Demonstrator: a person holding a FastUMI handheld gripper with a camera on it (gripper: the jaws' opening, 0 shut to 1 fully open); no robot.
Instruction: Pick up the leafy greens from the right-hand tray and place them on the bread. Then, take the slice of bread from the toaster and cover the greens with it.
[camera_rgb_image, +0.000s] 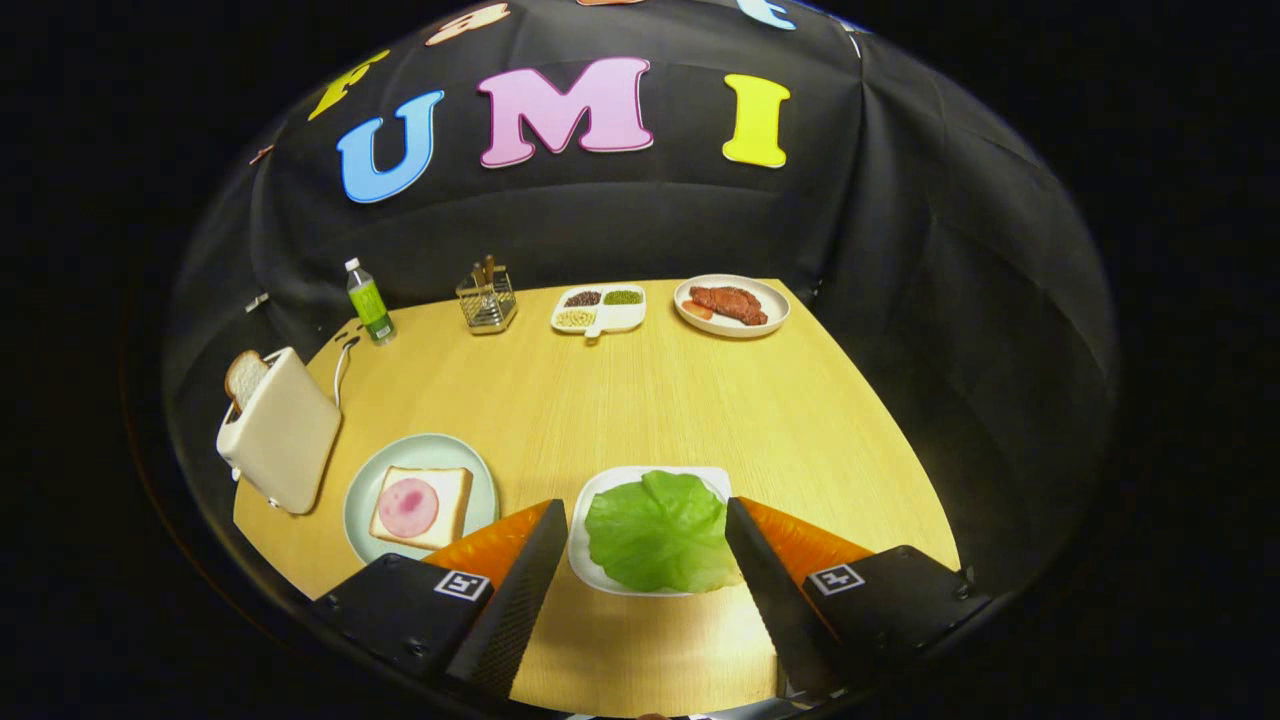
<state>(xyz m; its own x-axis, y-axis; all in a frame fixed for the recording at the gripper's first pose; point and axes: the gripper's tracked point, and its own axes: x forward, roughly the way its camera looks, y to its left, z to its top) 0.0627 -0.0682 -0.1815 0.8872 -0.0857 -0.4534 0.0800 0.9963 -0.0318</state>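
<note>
The claw (646, 525) stands wide open, holding nothing, its fingers flanking the lettuce leaf (660, 532) that lies flat in the white tray (582, 545) just ahead and between them. Left of the tray, a pale green plate (365, 500) holds ham-topped bread (422, 506). Beyond that, the toaster (285, 430) holds a bread slice (243, 376) on the bench (640, 400).

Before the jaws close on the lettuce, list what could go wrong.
1. The gripper is open around the lettuce, which lies flat on its white tray; the jaws may pinch the rim or slide the tray.
2. The ham slice may shift on the bread when the leaf lands.
</note>
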